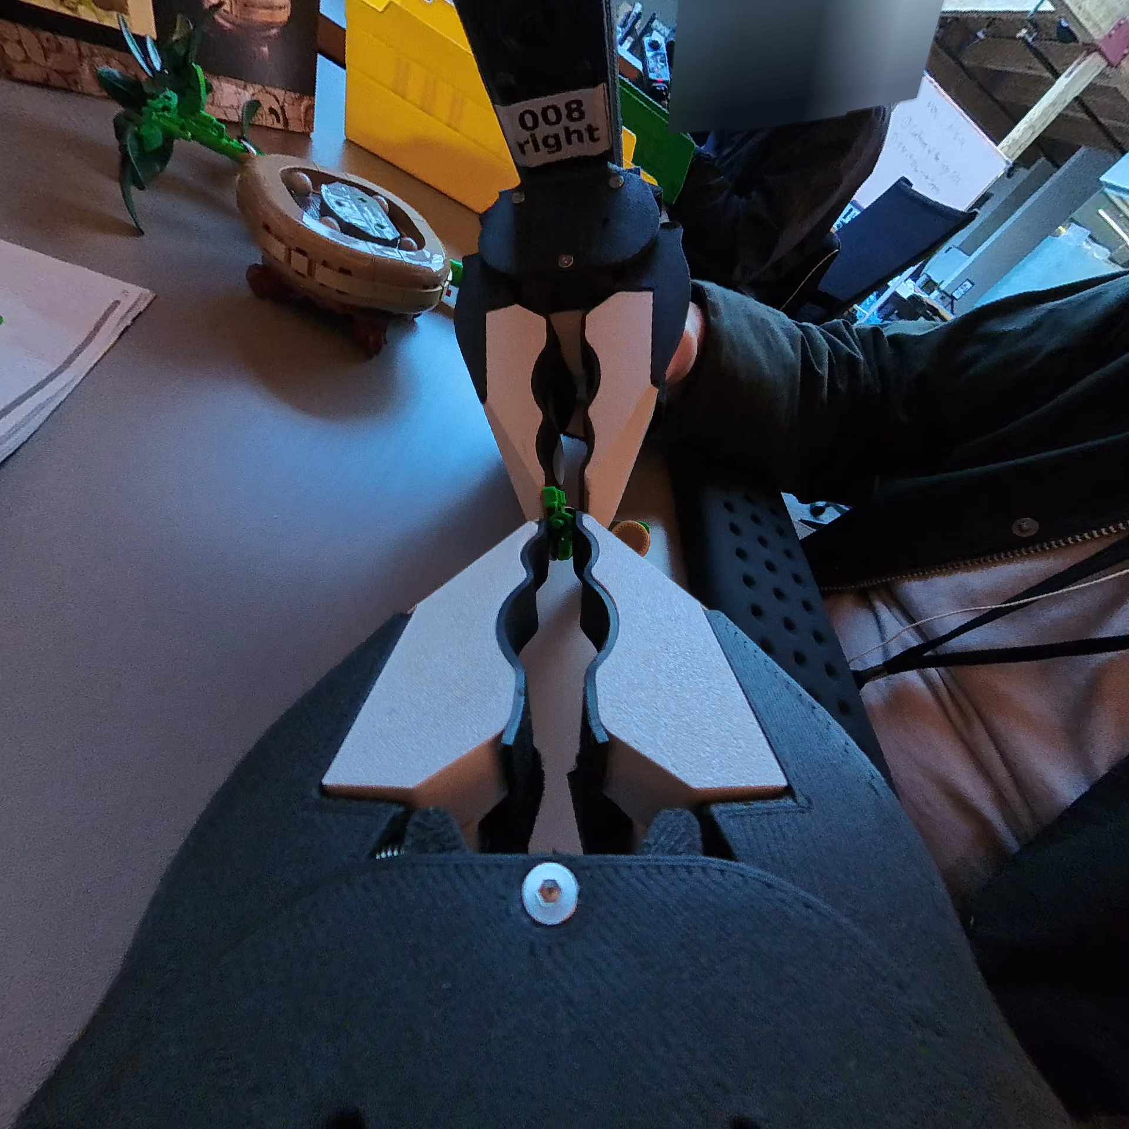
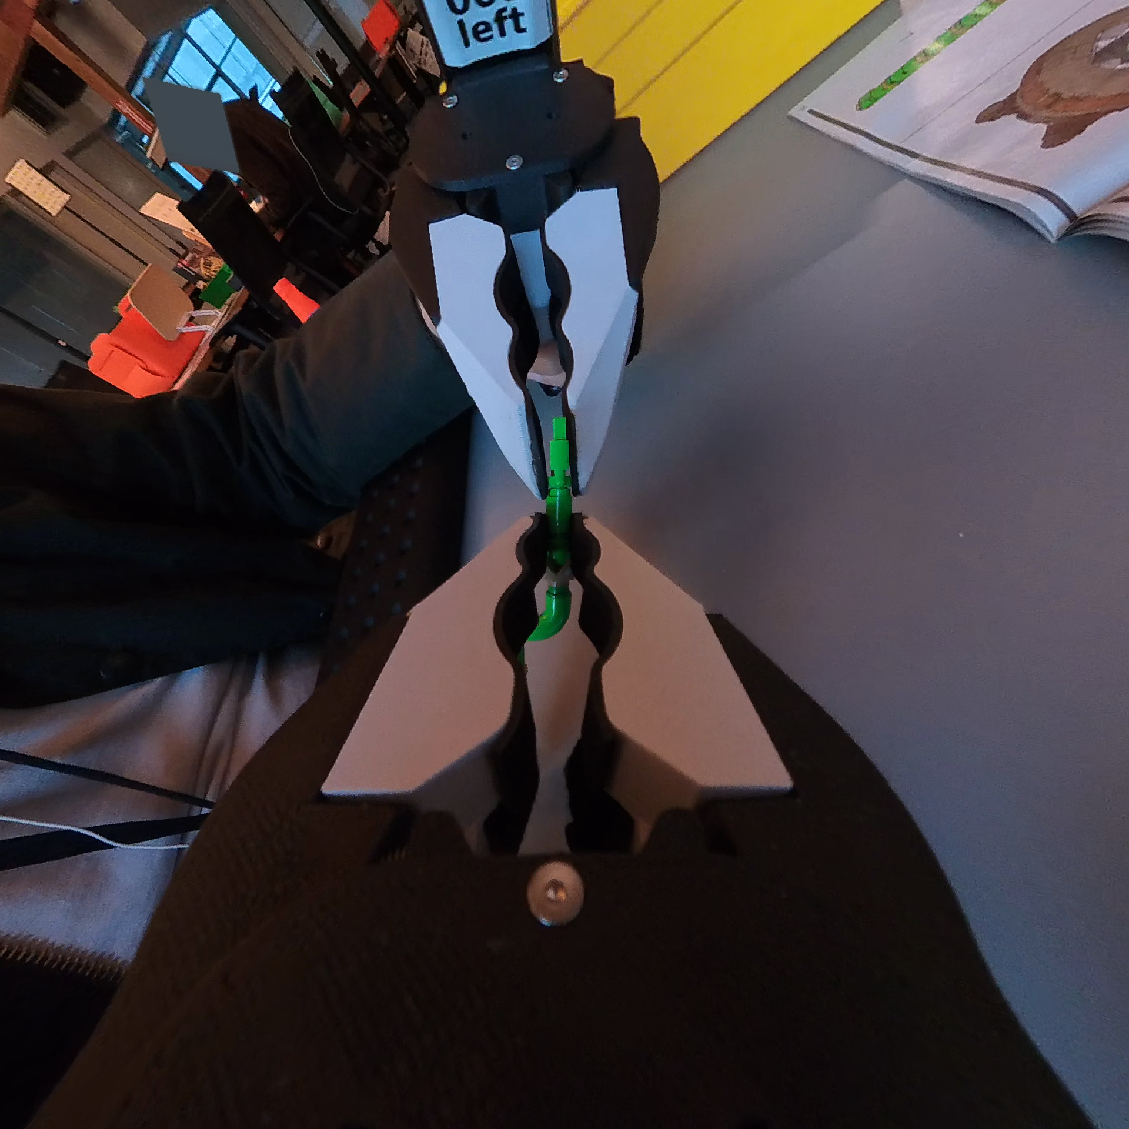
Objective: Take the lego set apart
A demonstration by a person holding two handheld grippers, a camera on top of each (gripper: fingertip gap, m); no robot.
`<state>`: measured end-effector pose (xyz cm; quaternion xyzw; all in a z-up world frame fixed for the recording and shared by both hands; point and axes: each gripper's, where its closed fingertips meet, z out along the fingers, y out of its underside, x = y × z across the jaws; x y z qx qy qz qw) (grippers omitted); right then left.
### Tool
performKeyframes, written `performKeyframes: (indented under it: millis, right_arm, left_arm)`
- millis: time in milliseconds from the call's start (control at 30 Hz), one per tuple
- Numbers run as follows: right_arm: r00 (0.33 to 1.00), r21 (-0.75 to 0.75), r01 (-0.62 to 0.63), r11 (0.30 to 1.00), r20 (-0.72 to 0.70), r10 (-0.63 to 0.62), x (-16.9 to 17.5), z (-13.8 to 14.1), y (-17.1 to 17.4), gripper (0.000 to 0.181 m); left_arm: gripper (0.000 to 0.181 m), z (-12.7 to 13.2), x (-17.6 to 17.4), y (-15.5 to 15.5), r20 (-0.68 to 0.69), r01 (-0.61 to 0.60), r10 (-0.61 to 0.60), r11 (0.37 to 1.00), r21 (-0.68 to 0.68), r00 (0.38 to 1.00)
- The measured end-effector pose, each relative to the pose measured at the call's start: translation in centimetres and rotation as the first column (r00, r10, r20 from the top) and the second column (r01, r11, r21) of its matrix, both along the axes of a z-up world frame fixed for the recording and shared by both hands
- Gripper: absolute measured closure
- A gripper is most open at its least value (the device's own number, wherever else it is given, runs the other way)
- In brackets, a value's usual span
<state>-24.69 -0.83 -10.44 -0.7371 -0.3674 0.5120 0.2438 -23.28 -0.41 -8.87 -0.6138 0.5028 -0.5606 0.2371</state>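
Two grippers, left gripper (image 1: 559, 537) and right gripper (image 2: 559, 531), are being clamped tip-to-tip on one green stem piece (image 2: 559, 507) above the worktop (image 1: 244, 489). Judged light, thin, fragile: ends being gripped beside its joint.

left tool (image 1: 559, 537): clamped | right tool (image 2: 557, 537): clamped | tip-to-tip

Place: workshop or lab space
Evidence: exposed timber beams (image 1: 1038, 104), cluttered dark shelving racks (image 2: 342, 91), handwritten whiteboard (image 1: 935, 146), smooth grey table (image 1: 244, 489)
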Motion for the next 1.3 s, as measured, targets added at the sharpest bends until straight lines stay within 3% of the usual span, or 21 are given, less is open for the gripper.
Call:
performKeyframes:
  millis: [533,667,867,1067,1300]
  right_arm:
    - [0.998,-0.065,-0.033,0.997,0.047,0.036,0.0,-1.6,-0.8,0.174]
    - [0.991,-0.102,-0.092,0.991,0.085,0.101,-0.1,-2.6,-2.2,0.174]
    - [0.978,-0.097,-0.137,0.986,0.145,0.150,0.2,-3.2,-2.7,0.175]
    - [0.968,-0.090,-0.181,0.979,0.160,0.193,0.2,-3.7,-3.2,0.174]
    - [0.958,-0.213,-0.240,0.947,0.103,0.266,-0.2,-4.2,-3.8,0.175]
  left_arm:
    - [0.176,-1.8,-0.3,-0.7,-0.076,0.053,-0.057,0.997,-0.056,0.995]
    - [0.176,-2.8,-0.5,-2.0,-0.128,0.112,-0.128,0.986,-0.125,0.984]
    - [0.170,-3.8,-0.3,-3.1,-0.186,0.140,-0.153,0.987,-0.081,0.971]
    - [0.177,-4.6,-0.5,-3.7,-0.233,0.141,-0.178,0.976,-0.166,0.956]
    - [0.177,-5.1,-1.0,-4.1,-0.256,0.081,-0.162,0.951,-0.300,0.953]
